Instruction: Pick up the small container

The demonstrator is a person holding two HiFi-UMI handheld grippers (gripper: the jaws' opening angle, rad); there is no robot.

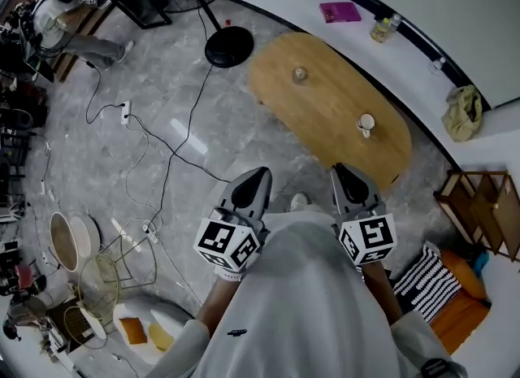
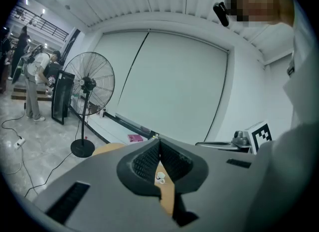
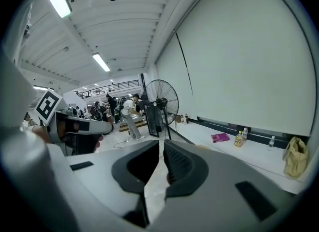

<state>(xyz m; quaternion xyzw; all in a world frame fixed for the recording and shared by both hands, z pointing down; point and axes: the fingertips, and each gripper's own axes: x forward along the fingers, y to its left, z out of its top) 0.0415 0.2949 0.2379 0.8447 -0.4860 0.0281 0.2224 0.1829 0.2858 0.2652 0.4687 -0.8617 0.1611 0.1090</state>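
Observation:
A small white container (image 1: 366, 124) stands near the right end of the oval wooden table (image 1: 325, 100). A second small, glassy object (image 1: 300, 74) sits toward the table's far left. In the left gripper view the white container (image 2: 159, 177) shows through the slot below the jaw tips. Both grippers hover short of the table's near edge, well apart from either item. My left gripper (image 1: 260, 173) (image 2: 158, 143) is shut and empty, its tips touching. My right gripper (image 1: 341, 169) (image 3: 162, 148) has its jaws a narrow crack apart with nothing between them.
A standing fan's round base (image 1: 229, 45) and cables (image 1: 162, 149) lie on the floor left of the table. A pink book (image 1: 339, 11), a bottle (image 1: 383, 28) and a bag (image 1: 463, 112) rest on the white ledge behind. A wooden shelf (image 1: 479, 206) stands at right. A person (image 1: 61, 19) stands far left.

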